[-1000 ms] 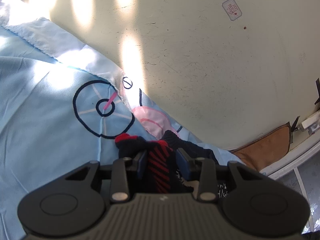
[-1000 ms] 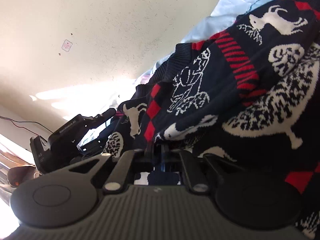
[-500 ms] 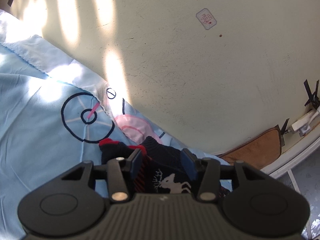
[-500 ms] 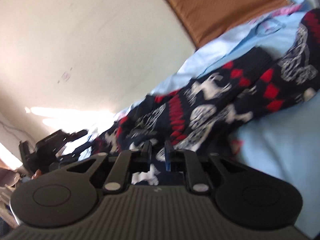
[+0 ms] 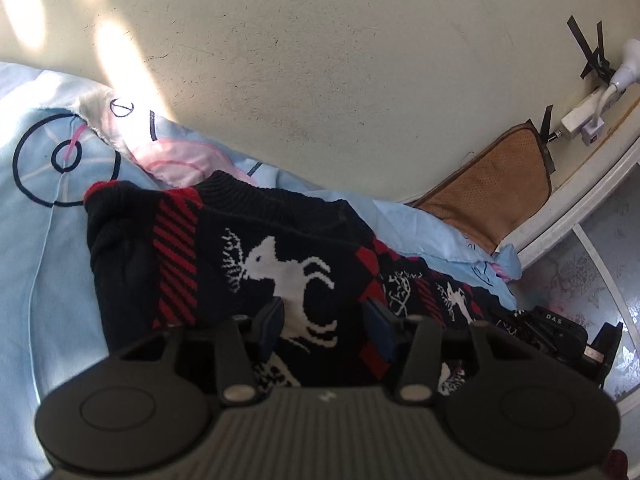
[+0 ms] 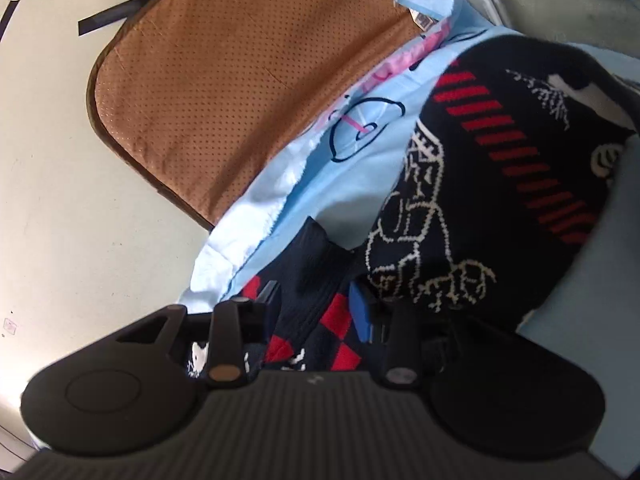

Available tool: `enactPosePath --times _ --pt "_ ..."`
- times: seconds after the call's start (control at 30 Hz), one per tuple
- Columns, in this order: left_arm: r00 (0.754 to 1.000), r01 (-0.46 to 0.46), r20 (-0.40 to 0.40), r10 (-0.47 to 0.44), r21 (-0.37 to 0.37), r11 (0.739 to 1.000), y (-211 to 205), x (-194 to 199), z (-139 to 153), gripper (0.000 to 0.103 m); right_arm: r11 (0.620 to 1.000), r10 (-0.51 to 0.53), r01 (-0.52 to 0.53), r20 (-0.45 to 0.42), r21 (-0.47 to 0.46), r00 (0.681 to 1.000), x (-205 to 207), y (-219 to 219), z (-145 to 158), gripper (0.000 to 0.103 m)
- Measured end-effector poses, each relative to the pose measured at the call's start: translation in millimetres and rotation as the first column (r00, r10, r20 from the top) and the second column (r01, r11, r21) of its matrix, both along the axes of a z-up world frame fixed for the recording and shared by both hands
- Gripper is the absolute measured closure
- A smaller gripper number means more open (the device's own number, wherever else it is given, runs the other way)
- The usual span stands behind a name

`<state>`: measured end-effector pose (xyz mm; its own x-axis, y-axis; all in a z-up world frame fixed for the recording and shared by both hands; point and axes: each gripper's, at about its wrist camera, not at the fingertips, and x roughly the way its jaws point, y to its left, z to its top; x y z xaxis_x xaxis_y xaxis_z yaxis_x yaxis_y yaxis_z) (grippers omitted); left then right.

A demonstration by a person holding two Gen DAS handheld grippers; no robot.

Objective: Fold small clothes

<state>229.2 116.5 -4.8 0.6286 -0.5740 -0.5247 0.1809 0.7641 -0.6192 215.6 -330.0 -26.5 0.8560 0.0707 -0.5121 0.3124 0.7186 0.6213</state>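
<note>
A dark navy knit sweater [image 5: 256, 248] with red stripes and white reindeer lies spread on a light blue sheet [image 5: 48, 260]. My left gripper [image 5: 324, 320] hovers low over its reindeer panel. The jaws stand apart and the pads press nothing. In the right wrist view the sweater [image 6: 500, 168] bulges at the right. Its ribbed edge and red-checked part run between the fingers of my right gripper [image 6: 314, 306]. Those jaws are opening, and the blue pad [image 6: 360, 316] stands off the knit. The right gripper's body [image 5: 560, 332] shows at the sweater's far end.
A cream wall [image 5: 320, 60] rises behind the sheet. A brown perforated mat [image 6: 240, 80] leans against it at the sheet's end. A white power strip [image 5: 580, 116] with black tape sits by the white frame. Patterned floor [image 5: 600, 260] shows at the right.
My left gripper opened off the bunched sweater, which now lies spread under it. My right gripper swung towards the brown mat, and its jaws went from shut on the knit to apart.
</note>
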Motion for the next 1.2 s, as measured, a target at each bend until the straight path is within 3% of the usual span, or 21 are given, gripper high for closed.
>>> enactPosePath --times 0.07,0.27,0.43,0.57,0.63,0.73,0.87,0.97,1.0,1.07,1.13,1.2 --pt "1.0 -0.005 -0.007 0.005 -0.021 1.0 4 1 -2 0.06 1.0 -0.002 0.002 -0.019 -0.002 1.0 -2 4 5 0.061" --pt "1.0 -0.008 -0.002 0.008 -0.011 1.0 3 0 -3 0.061 0.988 -0.021 0.023 -0.013 0.151 1.0 -25 7 0 0.061" --pt "1.0 -0.018 -0.008 0.018 0.013 1.0 4 0 -4 0.073 0.998 -0.057 0.056 0.011 0.04 0.998 -12 11 7 0.061" --pt "1.0 -0.022 -0.015 0.022 0.007 1.0 6 2 -6 0.075 0.997 -0.04 0.039 0.019 0.067 0.999 1 0 5 0.064" --pt "1.0 -0.022 -0.013 0.022 0.007 1.0 5 1 -6 0.075 0.997 -0.025 0.024 0.002 0.072 1.0 4 -2 6 0.096" --pt "1.0 -0.023 -0.014 0.023 0.001 1.0 6 1 -7 0.075 0.998 -0.046 0.044 0.06 0.034 0.997 -14 4 22 0.097" --pt "1.0 -0.024 -0.015 0.024 -0.005 1.0 6 1 -8 0.075 0.995 -0.047 0.06 0.154 -0.085 0.987 -57 20 49 0.097" --pt "1.0 -0.026 -0.013 0.026 -0.003 1.0 6 1 -8 0.075 0.985 -0.08 0.093 0.095 -0.147 0.992 -69 20 39 0.097" --pt "1.0 -0.025 -0.012 0.025 -0.003 1.0 6 0 -8 0.075 0.988 -0.073 0.078 0.042 -0.134 0.996 -65 16 30 0.093" --pt "1.0 -0.021 -0.008 0.021 -0.001 1.0 6 0 -8 0.075 0.996 -0.089 0.089 -0.041 -0.012 0.995 -66 -2 11 0.091" --pt "1.0 -0.02 -0.009 0.02 -0.004 1.0 7 0 -8 0.075 0.986 -0.144 0.145 -0.023 0.086 0.989 -83 -21 4 0.091" --pt "1.0 -0.02 -0.009 0.02 -0.006 1.0 7 0 -8 0.075 0.982 -0.18 0.179 0.006 0.058 0.984 -101 -32 9 0.089"
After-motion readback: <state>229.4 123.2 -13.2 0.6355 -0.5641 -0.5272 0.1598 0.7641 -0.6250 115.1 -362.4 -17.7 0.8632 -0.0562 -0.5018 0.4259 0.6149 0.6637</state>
